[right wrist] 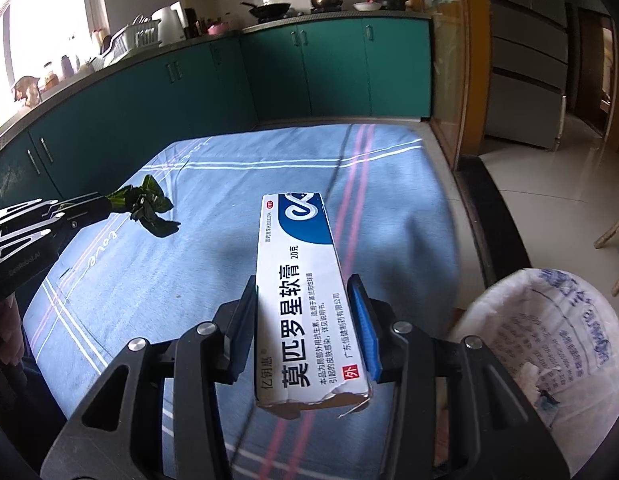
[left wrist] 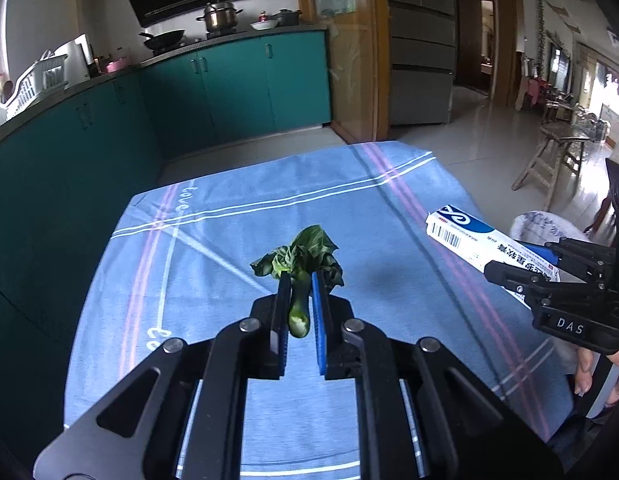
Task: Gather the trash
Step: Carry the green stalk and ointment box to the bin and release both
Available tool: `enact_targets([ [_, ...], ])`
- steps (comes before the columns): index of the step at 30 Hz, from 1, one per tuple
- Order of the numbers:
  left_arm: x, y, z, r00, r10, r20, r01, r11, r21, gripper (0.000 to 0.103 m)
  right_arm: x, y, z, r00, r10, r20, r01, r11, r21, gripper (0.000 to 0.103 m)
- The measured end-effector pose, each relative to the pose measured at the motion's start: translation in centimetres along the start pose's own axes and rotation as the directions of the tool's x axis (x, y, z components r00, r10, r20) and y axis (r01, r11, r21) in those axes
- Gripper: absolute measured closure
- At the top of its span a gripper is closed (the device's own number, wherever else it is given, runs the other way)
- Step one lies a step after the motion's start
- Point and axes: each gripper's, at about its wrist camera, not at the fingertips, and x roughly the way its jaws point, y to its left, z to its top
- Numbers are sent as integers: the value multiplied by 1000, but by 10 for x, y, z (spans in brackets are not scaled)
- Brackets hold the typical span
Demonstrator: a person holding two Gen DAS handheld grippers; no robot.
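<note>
While both grippers hover above the bench's blue striped cloth (left wrist: 213, 240), I note the left gripper (left wrist: 300, 280) level, fingers clamped on a wilted green vegetable scrap (left wrist: 299, 264), leaves pointing forward. The right gripper (right wrist: 305, 296), fingers pinching a white-and-blue ointment box (right wrist: 297, 280) lengthwise, sits just left of the lined trash bin (right wrist: 549, 320).

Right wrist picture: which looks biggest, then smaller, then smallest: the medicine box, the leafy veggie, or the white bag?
1. White bag and medicine box look about equally big; the box is nearest the camera, so I won't rank them.
2. Leafy veggie looks smallest, though it is farther away.
</note>
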Motion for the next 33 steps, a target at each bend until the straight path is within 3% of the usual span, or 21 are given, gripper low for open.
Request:
enact_targets([
  [3,-1,-13,0,996,-86,-10,86,996,1,91,-17,-21,-5,999,-34,25,34,999,32,59],
  [7,4,-34,-2,978,-199,-54,200,980,17,91,-46,-63,-17,993,-107,50,101,988,116,59],
  [11,12,-72,2,966,-248,-78,254,964,79,91,-76,-102,-32,983,-171,71,154,968,198,59],
  [17,12,-151,19,918,-380,-115,395,906,153,91,-114,-146,-55,969,-224,101,180,927,329,59],
  [25,17,-240,7,878,-444,-178,478,840,257,89,-129,-166,-74,961,-269,71,222,894,390,57],
  [29,17,-246,0,895,-414,-168,446,846,291,50,-132,-166,-78,958,-278,70,230,892,388,37],
  [33,7,-227,4,920,-376,-109,391,872,295,28,-141,-161,-80,948,-297,114,234,894,382,28],
])
